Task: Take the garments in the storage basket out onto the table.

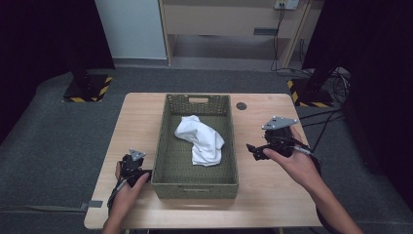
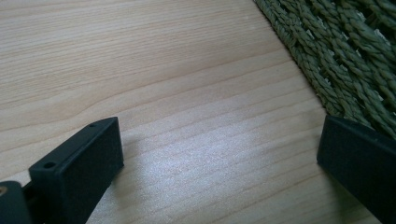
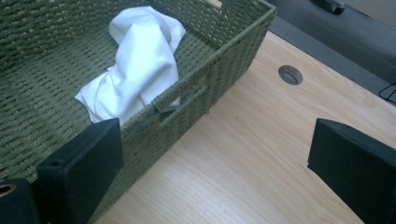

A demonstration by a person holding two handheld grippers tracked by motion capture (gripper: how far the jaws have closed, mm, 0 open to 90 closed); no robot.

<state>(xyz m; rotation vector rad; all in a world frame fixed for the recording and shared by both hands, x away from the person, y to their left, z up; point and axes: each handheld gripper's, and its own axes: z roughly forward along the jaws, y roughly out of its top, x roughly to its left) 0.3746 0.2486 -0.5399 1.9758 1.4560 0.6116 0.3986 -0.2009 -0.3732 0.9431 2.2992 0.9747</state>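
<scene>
A green woven basket (image 1: 168,146) stands in the middle of the wooden table (image 1: 272,195). A crumpled white cloth (image 1: 200,139) lies inside it, toward the back right. My left gripper (image 1: 144,171) rests low on the table at the basket's left front corner, open and holding nothing; its own view has bare wood between the jaws and the basket wall (image 2: 345,51) at the right. My right gripper (image 1: 253,151) hovers open just right of the basket, pointing at it; the right gripper view looks over the basket rim (image 3: 187,91) at the cloth (image 3: 140,65).
A round cable hole (image 1: 241,106) sits in the table behind the basket's right corner, also seen as the hole (image 3: 290,74) in the right gripper view. Dark stands with striped bases (image 1: 87,90) flank the table on grey floor. A wooden cabinet stands at the back.
</scene>
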